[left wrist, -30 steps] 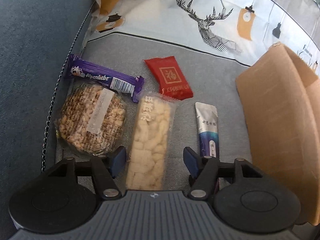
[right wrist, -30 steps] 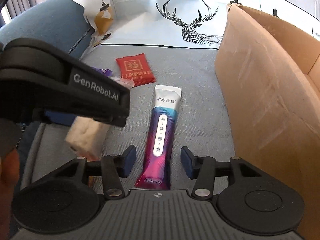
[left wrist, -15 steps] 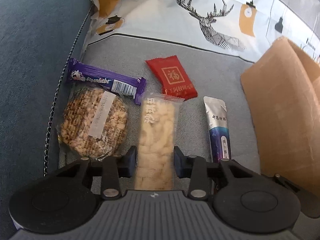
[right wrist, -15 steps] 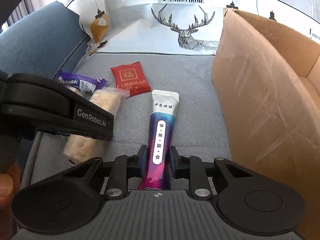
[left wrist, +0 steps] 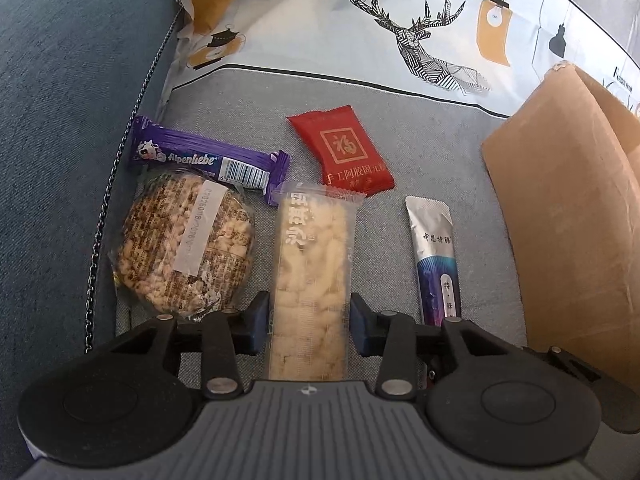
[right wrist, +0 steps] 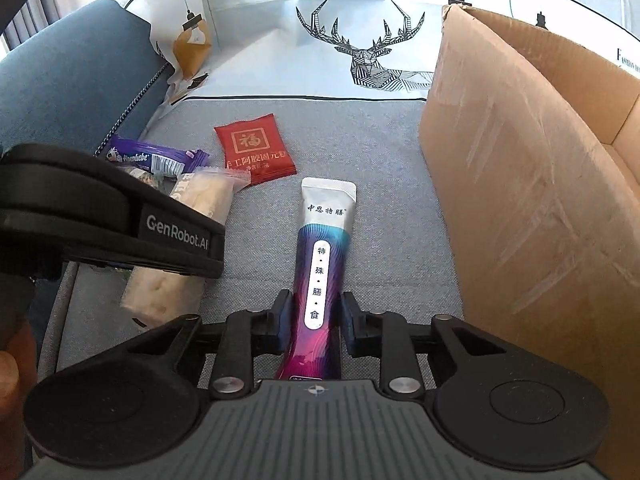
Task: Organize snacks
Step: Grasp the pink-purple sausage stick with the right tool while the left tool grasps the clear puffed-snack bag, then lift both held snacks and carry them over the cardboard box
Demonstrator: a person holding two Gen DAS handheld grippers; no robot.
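Both our grippers are tipped steeply down at the grey cushion (left wrist: 400,148). Our left gripper (left wrist: 308,320) straddles the long pale puffed-rice bar (left wrist: 312,264), pads at both sides of the wrapper, jaws just easing wider around it. Our right gripper (right wrist: 314,320) has the purple-and-silver sachet (right wrist: 324,256) pinched between its pads, those jaws also creeping open a touch. In the right view, the left tool's black body (right wrist: 120,224) crosses above the bar, and a bit of hand (right wrist: 8,376) shows at the edge.

Room now: the round rice cake (left wrist: 184,244) sits just left of the bar, the purple Alpenliebe stick (left wrist: 208,160) touches its far end, the red packet (left wrist: 344,148) lies beyond. The cardboard box (right wrist: 540,184) wall stands near the sachet's right; open grey fabric lies between them. A blue armrest (left wrist: 60,120) bounds the left.
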